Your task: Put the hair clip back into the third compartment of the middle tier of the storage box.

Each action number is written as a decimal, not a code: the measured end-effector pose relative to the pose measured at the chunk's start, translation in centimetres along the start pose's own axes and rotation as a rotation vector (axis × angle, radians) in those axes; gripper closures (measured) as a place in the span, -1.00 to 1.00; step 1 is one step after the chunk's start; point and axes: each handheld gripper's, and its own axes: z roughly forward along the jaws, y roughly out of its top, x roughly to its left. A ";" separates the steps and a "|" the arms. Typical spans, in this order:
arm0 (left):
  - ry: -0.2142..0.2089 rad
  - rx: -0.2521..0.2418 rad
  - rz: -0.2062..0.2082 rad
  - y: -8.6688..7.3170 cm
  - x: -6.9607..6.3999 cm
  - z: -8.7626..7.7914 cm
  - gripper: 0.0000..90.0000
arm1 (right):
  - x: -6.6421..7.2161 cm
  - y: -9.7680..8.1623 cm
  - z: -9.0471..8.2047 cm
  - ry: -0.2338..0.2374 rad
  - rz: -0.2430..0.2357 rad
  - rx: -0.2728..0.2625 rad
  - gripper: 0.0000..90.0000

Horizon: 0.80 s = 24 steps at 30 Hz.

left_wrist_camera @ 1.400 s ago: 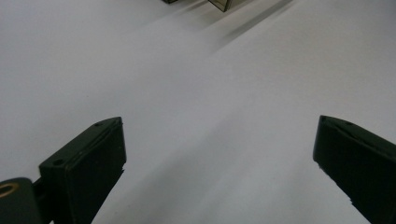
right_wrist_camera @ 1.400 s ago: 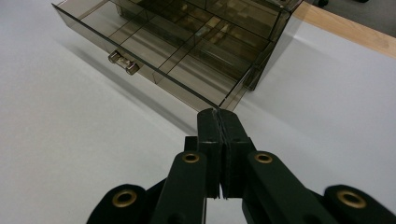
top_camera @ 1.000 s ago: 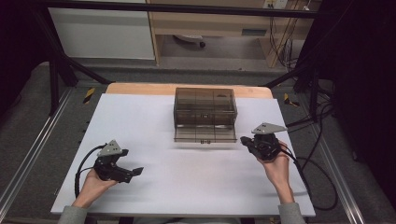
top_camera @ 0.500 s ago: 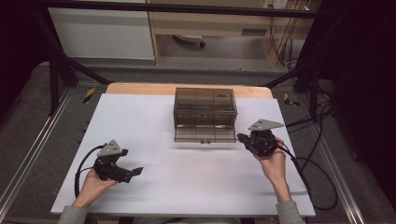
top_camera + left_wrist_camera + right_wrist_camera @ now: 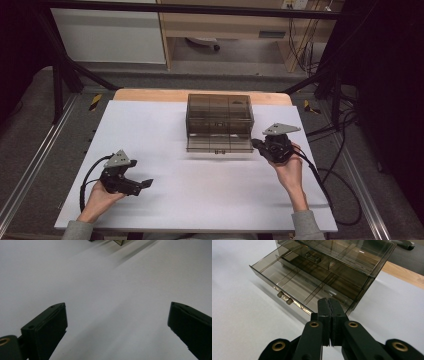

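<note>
A smoky see-through drawer box (image 5: 219, 112) stands at the back middle of the white table (image 5: 210, 200). Its bottom drawer (image 5: 219, 144) is pulled out toward me. The drawer (image 5: 294, 282) has divided compartments that look empty and a small handle (image 5: 284, 298) on its front. My right gripper (image 5: 257, 144) is shut with nothing in it, tips close by the drawer's right front corner; the right gripper (image 5: 329, 303) shows its pads pressed together. My left gripper (image 5: 145, 184) rests at the front left, open and empty; the left gripper (image 5: 117, 312) has bare table between its jaws.
A strip of wooden tabletop (image 5: 150, 95) shows behind the white sheet. Cables (image 5: 345, 170) trail over the floor to the right of the table. Metal rails (image 5: 30, 165) run along both sides. White table surface lies between the two hands.
The right hand has edged slightly forward and left, toward the right front corner of the open drawer. The left hand has stayed where it was.
</note>
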 end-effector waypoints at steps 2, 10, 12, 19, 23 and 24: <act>0.000 0.000 -0.001 0.0 0.0 0.0 -0.95 | 0.0 0.1 0.2 -0.001 -0.001 0.001 0.98; 0.002 0.000 0.000 0.0 0.0 0.0 -0.95 | -0.1 0.6 0.8 0.000 0.003 0.002 0.98; 0.001 0.001 -0.001 0.0 0.0 0.0 -0.95 | -0.1 0.7 1.0 0.003 0.003 0.003 0.98; 0.002 -0.001 -0.001 0.0 0.0 0.0 -0.95 | -0.4 0.9 1.5 -0.002 0.009 0.001 0.98; 0.002 -0.001 -0.002 0.0 0.0 0.0 -0.95 | -0.7 1.0 1.7 -0.002 0.014 0.001 0.98; 0.003 -0.001 -0.002 0.0 0.0 0.0 -0.95 | -0.7 1.1 1.8 -0.002 0.015 0.002 0.98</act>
